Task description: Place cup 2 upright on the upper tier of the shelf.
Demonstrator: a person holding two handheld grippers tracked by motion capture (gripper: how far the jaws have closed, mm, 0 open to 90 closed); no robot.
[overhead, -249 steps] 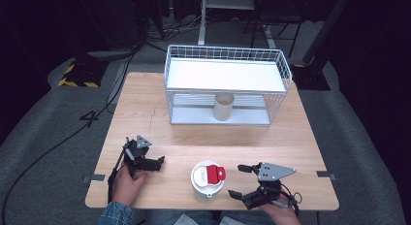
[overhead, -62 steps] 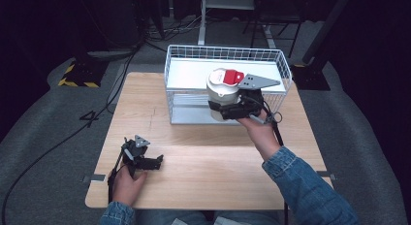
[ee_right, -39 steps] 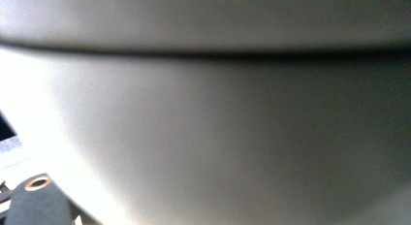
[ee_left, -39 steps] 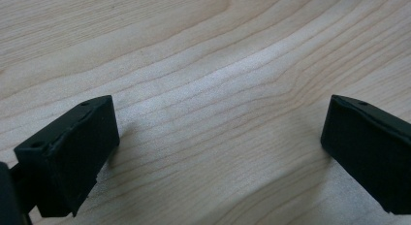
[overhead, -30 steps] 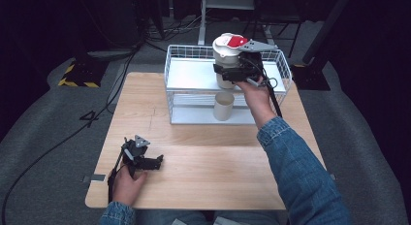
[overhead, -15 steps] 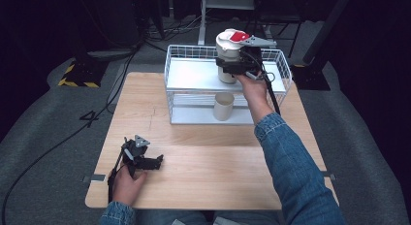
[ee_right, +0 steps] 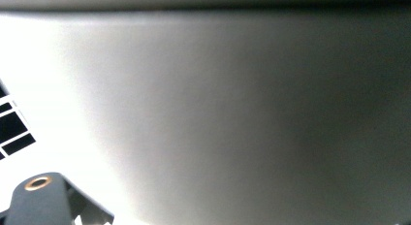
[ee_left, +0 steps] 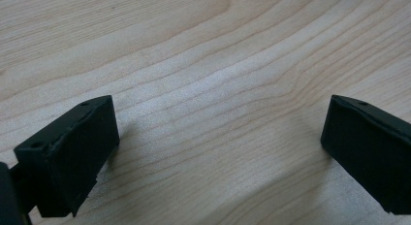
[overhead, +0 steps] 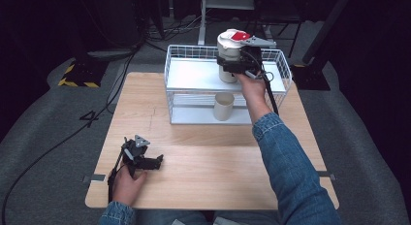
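Wooden table (overhead: 203, 181) carries the left gripper (overhead: 154, 162) at its near edge, jaws wide apart over bare wood, nothing between them. Farther off, a beige cup (overhead: 224, 106) stands on the lower shelf of the white wire rack (overhead: 194, 77). Above the upper shelf, the right gripper (overhead: 231, 65) is clamped on the white red-lidded container (overhead: 229, 53).

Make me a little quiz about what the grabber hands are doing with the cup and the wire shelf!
1. True or false: the right gripper holds the white container with the red lid.
2. Which shelf of the wire rack holds the beige cup: upper or lower?
3. What lies under the left gripper, whose jaws stand open?

Key: 1 true. 2 lower. 3 the wooden table.
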